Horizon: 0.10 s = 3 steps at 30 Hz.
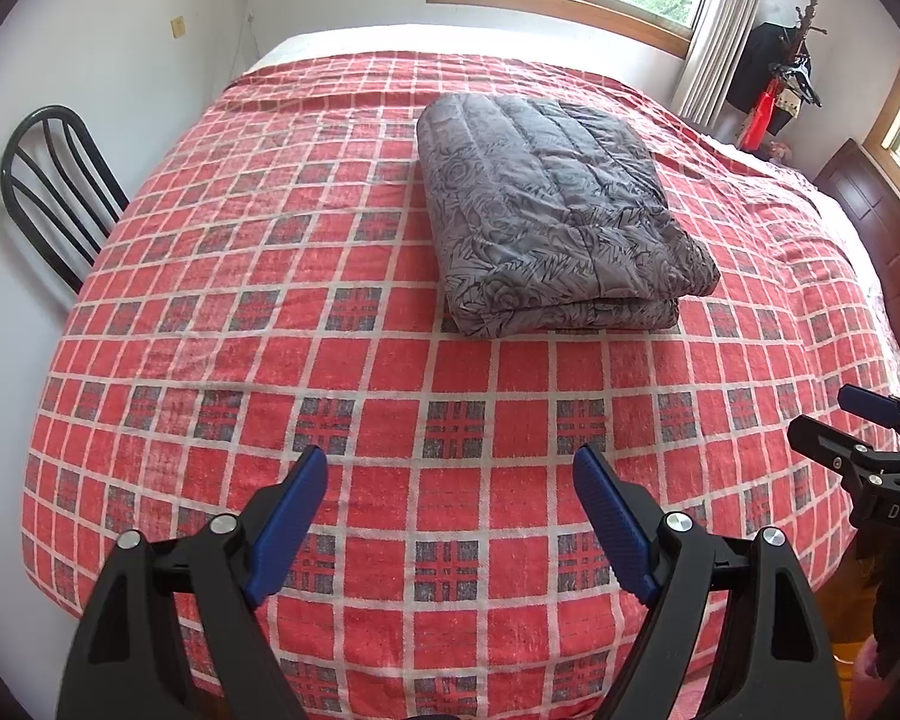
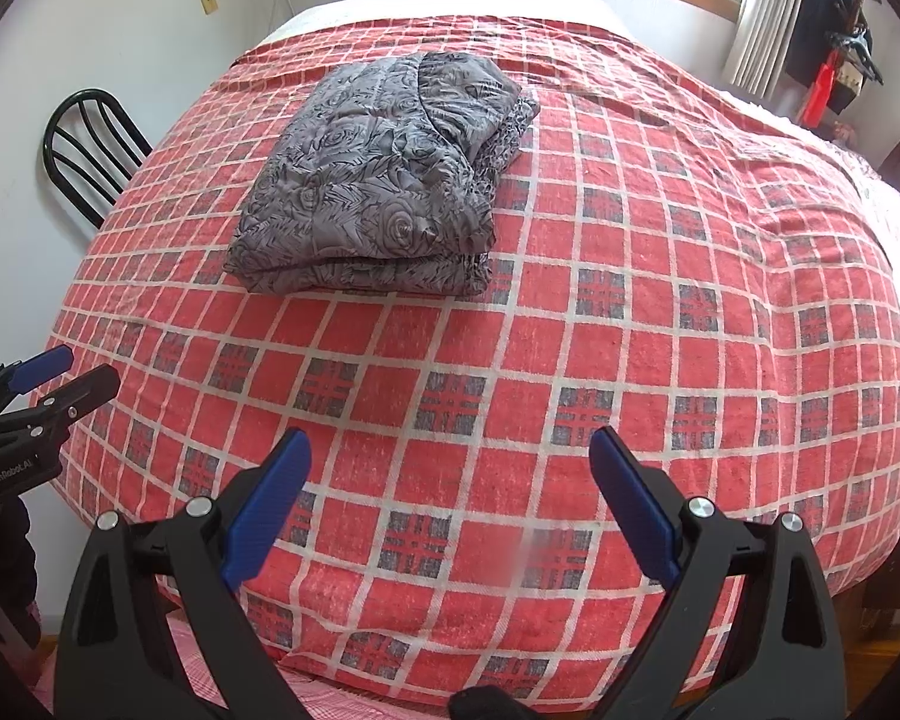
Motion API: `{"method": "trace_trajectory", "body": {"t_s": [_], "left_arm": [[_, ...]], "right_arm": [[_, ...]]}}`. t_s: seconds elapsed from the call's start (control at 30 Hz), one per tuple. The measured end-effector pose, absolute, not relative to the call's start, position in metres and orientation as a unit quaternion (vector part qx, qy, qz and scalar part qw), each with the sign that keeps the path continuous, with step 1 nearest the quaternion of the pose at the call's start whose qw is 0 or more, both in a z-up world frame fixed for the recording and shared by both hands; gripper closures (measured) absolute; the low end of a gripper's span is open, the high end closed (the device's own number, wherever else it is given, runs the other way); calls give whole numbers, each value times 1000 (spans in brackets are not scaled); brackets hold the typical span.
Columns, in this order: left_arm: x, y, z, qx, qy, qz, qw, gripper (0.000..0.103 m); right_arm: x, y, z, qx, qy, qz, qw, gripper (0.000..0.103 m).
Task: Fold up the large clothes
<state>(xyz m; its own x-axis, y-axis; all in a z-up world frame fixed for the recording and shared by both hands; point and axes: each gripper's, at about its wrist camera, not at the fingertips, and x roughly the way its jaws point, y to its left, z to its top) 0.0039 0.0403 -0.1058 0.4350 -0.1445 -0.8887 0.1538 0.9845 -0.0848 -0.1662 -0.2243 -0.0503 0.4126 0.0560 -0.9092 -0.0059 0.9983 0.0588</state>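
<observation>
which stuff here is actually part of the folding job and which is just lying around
Part of the job:
- grey quilted garment, folded on the red plaid bedspread
- left hand-held gripper, open
- right hand-held gripper, open

Just lying about:
- black chair
- coat rack
- curtain

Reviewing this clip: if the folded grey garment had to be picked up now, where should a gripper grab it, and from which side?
Probably the stacked near edge of the folded grey garment, approached low from the bed's near side: its layers end there facing both open grippers, left and right.
</observation>
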Motion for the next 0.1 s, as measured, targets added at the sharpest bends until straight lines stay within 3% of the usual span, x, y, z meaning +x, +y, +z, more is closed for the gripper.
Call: {"method": "trace_trajectory", "body": {"t_s": [0.1], "left_arm": [[6,40,-107,5,526,-89,846,19]], "right_arm": [[-165,-225,-51,24,543,18,839,10]]}}
